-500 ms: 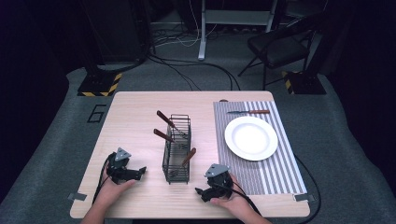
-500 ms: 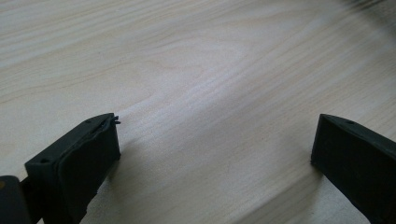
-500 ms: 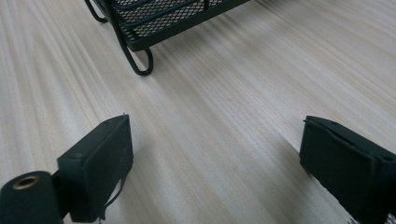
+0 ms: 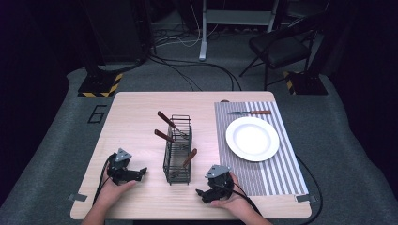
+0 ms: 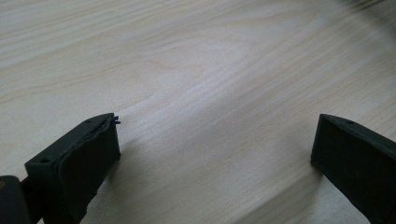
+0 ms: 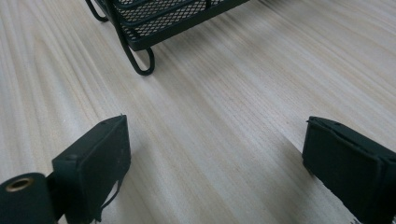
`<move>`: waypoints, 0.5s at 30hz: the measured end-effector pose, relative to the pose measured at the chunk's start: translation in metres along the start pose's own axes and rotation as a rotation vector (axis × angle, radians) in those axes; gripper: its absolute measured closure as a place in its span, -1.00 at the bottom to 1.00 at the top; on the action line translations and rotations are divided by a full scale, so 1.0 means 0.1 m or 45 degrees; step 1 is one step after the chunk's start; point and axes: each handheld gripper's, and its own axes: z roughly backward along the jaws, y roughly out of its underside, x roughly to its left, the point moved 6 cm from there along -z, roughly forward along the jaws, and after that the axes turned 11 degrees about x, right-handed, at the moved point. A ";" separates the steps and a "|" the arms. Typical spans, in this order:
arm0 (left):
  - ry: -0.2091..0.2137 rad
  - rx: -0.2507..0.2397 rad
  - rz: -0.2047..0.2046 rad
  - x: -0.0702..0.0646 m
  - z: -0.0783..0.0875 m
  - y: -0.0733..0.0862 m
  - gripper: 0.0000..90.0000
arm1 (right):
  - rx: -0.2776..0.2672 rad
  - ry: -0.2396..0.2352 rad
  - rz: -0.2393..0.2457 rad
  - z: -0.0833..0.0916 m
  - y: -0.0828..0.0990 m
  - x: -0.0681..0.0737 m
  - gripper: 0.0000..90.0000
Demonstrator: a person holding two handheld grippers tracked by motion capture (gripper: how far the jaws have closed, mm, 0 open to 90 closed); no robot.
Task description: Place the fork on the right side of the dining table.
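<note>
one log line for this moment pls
left gripper: open, empty, on table | right gripper: open, empty, near rack | rack: three utensils | plate, knife: on mat

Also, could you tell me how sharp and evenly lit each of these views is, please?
High view: the table is brightly lit, the room behind falls into deep shadow, and the white plate looks nearly blown out. Left gripper view: wood grain sharp mid-frame, blurred at the top right corner. Right gripper view: the mesh caddy and grain are crisp, with soft shadows beside the jaws.
</note>
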 end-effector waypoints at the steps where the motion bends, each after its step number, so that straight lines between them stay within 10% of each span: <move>1: 0.000 0.000 0.000 0.00 0.00 0.00 -0.98 | 0.000 0.000 -0.001 0.00 0.00 0.00 -0.84; 15: 0.001 0.000 0.000 0.00 0.00 0.00 -0.98 | 0.000 -0.012 -0.017 0.05 -0.03 0.02 -0.52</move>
